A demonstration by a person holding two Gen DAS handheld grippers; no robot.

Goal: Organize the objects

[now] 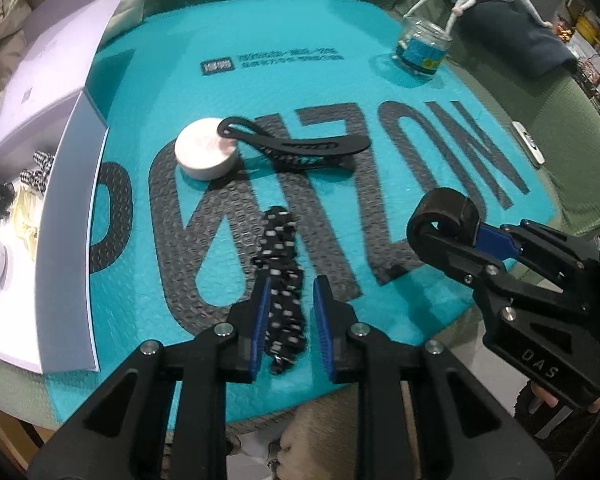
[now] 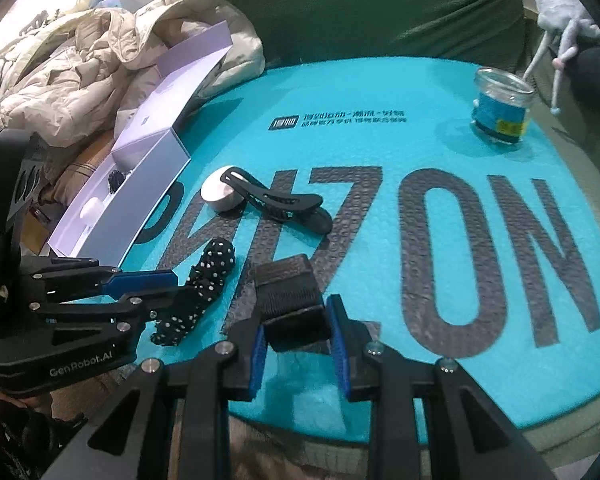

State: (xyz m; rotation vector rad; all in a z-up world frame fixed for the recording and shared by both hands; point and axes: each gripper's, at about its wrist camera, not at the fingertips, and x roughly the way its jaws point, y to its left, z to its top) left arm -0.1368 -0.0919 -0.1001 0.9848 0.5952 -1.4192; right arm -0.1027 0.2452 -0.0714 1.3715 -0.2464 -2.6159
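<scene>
A black scrunchie with white dots (image 1: 282, 276) lies on the teal mat (image 1: 300, 92). My left gripper (image 1: 290, 300) is open, its fingers on either side of the scrunchie; it also shows in the right wrist view (image 2: 176, 286) beside the scrunchie (image 2: 204, 280). My right gripper (image 2: 298, 320) is shut on a black folded strap (image 2: 290, 292), held just above the mat; the strap also shows in the left wrist view (image 1: 444, 210). A black hair clip (image 1: 300, 150) rests partly on a white round tin (image 1: 206, 148).
An open lavender box (image 1: 60, 184) at the mat's left edge holds small hair accessories and a white round item. A glass jar with a blue label (image 1: 422, 48) stands at the far right. A beige jacket (image 2: 80, 76) lies behind the box.
</scene>
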